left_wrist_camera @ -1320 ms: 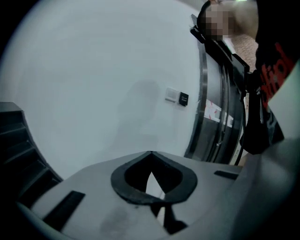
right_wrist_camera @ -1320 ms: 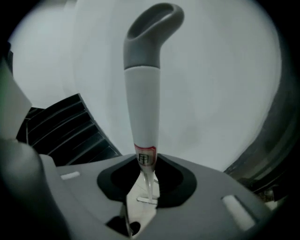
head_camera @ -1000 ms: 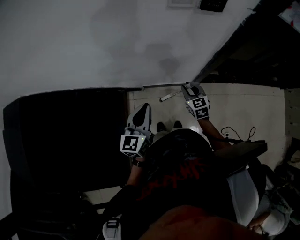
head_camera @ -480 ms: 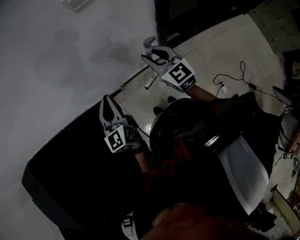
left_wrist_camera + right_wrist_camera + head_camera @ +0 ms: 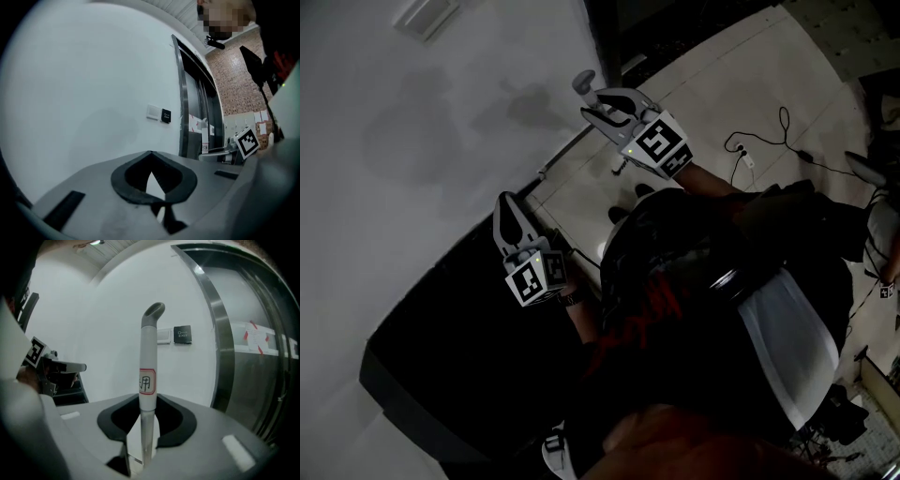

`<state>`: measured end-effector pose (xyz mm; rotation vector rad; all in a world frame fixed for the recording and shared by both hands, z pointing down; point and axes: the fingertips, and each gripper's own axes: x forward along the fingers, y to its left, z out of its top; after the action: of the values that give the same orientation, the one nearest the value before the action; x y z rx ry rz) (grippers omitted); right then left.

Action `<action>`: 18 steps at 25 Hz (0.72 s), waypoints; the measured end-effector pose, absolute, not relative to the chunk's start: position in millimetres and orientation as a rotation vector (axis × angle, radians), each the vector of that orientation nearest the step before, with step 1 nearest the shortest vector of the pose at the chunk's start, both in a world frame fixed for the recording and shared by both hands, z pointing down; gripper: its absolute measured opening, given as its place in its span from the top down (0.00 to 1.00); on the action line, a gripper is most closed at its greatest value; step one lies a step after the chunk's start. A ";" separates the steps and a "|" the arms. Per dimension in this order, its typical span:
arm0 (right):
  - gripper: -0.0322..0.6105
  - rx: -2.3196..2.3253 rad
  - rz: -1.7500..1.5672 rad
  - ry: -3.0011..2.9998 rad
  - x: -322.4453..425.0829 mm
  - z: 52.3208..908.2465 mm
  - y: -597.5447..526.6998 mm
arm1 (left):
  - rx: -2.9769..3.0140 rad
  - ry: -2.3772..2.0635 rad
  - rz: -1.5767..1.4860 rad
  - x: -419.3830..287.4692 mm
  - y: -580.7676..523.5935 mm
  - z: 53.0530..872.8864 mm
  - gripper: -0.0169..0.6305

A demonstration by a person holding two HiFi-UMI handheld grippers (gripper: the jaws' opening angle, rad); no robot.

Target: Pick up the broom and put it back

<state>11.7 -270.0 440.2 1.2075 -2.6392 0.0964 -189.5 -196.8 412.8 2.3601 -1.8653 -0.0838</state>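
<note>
The broom's pale handle [image 5: 148,376] stands upright between the jaws of my right gripper [image 5: 148,401], which is shut on it. It carries a red-bordered label, and its grey angled cap [image 5: 154,311] rises above the jaws. In the head view the right gripper [image 5: 592,101] holds the handle [image 5: 620,164] near the white wall, with the cap [image 5: 582,82] above it. The broom's head is hidden. My left gripper [image 5: 502,204] hangs lower left, apart from the broom. Its pads meet at the tips with nothing between them [image 5: 149,154].
A white wall [image 5: 441,112] fills the left, with a switch plate [image 5: 182,334] on it. A metal door frame [image 5: 220,333] stands to the right. A black cabinet [image 5: 441,347] sits below my left gripper. Cables [image 5: 759,150] lie on the tiled floor.
My right gripper has risen with the broom handle, which went from lying low by the floor to standing upright. The left gripper rose slightly. The head view has swung.
</note>
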 end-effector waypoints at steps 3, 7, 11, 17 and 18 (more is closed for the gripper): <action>0.80 1.216 0.108 -2.641 15.0 442.3 -268.1 | 2.346 -1.877 -0.117 -190.4 -195.8 407.7 0.97; 0.80 1.231 0.118 -2.631 22.5 446.8 -262.2 | 2.339 -1.877 -0.106 -189.3 -194.0 411.8 0.97; 0.80 1.225 0.134 -2.636 18.8 448.8 -265.0 | 2.331 -1.887 -0.107 -194.6 -196.4 410.7 0.97; 0.80 1.193 0.151 -2.648 13.3 448.8 -267.6 | 2.341 -1.893 -0.111 -191.9 -196.4 409.7 0.97; 0.80 1.181 0.150 -2.645 8.9 449.8 -267.7 | 2.333 -1.895 -0.111 -195.2 -196.3 410.2 0.97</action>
<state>8.9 -267.7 449.8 1.1806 -2.6449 0.1495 -195.2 -196.3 410.2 2.3330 -1.8945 -0.1112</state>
